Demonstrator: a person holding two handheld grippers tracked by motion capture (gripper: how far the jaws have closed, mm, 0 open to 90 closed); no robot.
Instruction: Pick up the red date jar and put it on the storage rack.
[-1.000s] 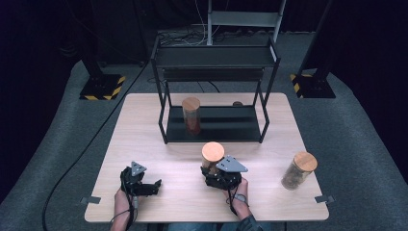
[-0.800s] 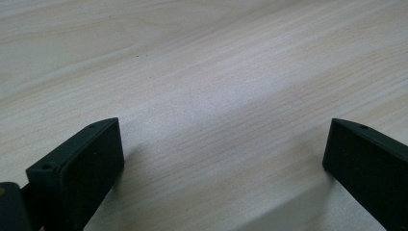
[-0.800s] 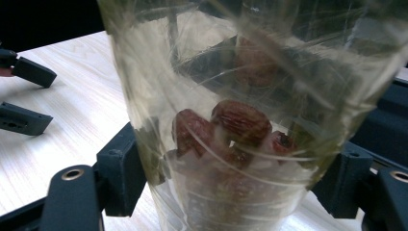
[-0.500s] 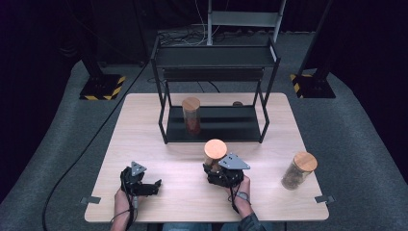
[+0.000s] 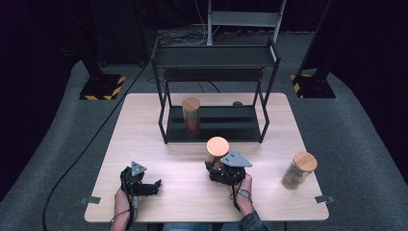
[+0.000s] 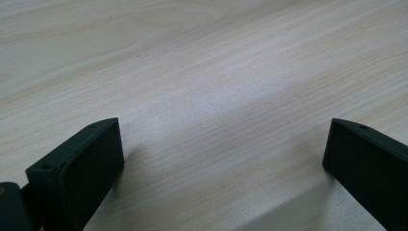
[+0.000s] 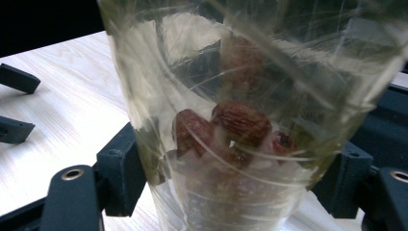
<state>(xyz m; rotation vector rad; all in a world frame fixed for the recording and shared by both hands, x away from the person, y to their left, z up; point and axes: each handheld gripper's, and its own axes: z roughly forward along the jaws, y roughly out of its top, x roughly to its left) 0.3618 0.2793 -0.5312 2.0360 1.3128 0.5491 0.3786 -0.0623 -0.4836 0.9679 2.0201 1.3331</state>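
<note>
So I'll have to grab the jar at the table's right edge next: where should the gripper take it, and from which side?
Grip the jar on its clear round wall below the wooden lid, coming level from the person's side. It stands upright with bare table around it, and the right gripper holds its own jar the same way.

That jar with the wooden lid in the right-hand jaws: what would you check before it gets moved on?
1. Right gripper clamped on the held jar: ok, jaws press both sides.
2. Lid seated on it: ok.
3. Jar lifted off the table: cannot tell.
4. Free room on the lower shelf right of the shelf jar: ok.
5. Left gripper out of the way: ok, open, at the near left.
6. Third jar away from the path: ok, far right.
</note>
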